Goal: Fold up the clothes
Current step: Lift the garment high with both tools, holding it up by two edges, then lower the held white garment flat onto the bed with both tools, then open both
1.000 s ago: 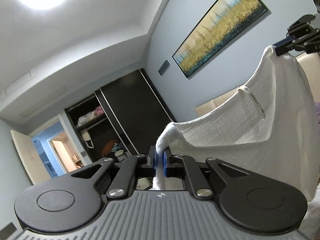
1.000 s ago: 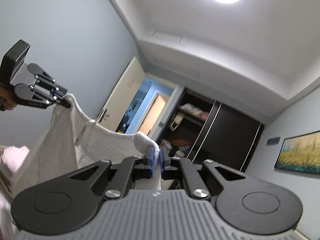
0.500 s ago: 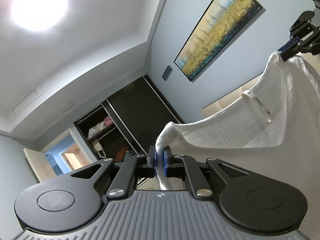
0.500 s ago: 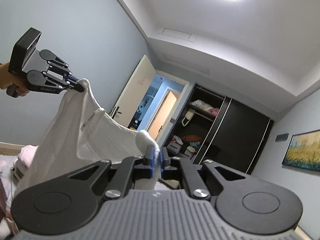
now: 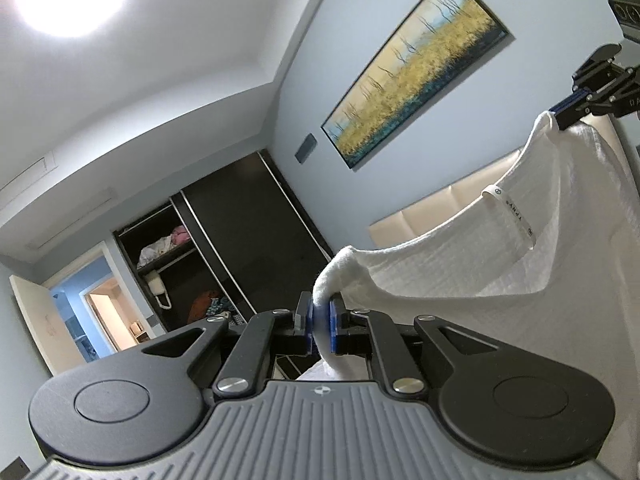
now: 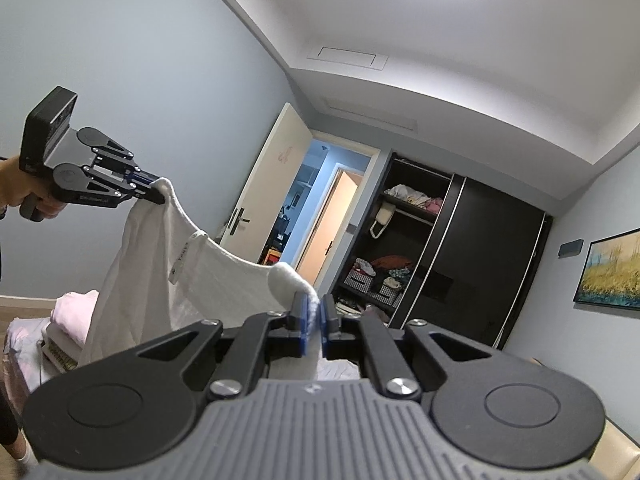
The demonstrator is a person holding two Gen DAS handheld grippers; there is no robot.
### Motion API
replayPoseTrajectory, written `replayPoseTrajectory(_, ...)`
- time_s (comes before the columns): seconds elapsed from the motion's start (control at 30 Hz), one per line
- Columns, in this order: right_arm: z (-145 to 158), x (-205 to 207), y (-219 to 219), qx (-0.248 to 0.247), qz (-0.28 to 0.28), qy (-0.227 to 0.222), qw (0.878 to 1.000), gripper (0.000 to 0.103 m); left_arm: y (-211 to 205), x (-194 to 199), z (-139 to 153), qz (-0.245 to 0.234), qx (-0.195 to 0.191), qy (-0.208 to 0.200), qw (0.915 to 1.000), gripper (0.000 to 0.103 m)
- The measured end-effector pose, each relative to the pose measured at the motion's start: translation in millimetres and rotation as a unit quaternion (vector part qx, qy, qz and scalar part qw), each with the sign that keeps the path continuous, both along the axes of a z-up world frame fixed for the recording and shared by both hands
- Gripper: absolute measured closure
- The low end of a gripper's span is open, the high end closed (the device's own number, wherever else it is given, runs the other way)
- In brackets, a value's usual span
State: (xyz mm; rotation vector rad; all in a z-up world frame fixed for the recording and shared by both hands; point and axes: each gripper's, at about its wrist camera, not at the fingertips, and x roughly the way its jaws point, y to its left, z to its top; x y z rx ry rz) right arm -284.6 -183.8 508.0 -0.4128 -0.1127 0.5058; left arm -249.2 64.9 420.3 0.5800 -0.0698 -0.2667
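The left gripper (image 5: pixel 319 325) and the right gripper (image 6: pixel 315 325) each clamp a top corner of the white garment (image 5: pixel 500 264), which hangs stretched between them in mid-air, at lower centre and right of the left-wrist frame.

**What these handheld grippers actually look like up close**

Both units are the same build. The left gripper (image 5: pixel 319 328) has a grey ribbed housing at the base with a tiny round logo, flanked by two big matte black round discs. Black linkage bars run forward from silver round-head screws, and the jaws carry bright blue pads. The right gripper (image 6: pixel 314 326) matches it: same grey ribs, same black discs, same silver screws, same blue pads. Seen from the side, the body is a flat black plate with small screws and pale lettering too small to read, plus a boxy black camera block at the back. A hand (image 6: pixel 18 192) wraps the dark handle.
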Motion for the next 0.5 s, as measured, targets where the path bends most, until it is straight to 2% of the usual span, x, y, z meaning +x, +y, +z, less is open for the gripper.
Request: replayPoseTrajectory(0.5,-10,-18,-14,0.029,0.018,-0.023,0.999,0.095,19,-28,9,-0.007,-0.043,-0.025,0.9987,0.096)
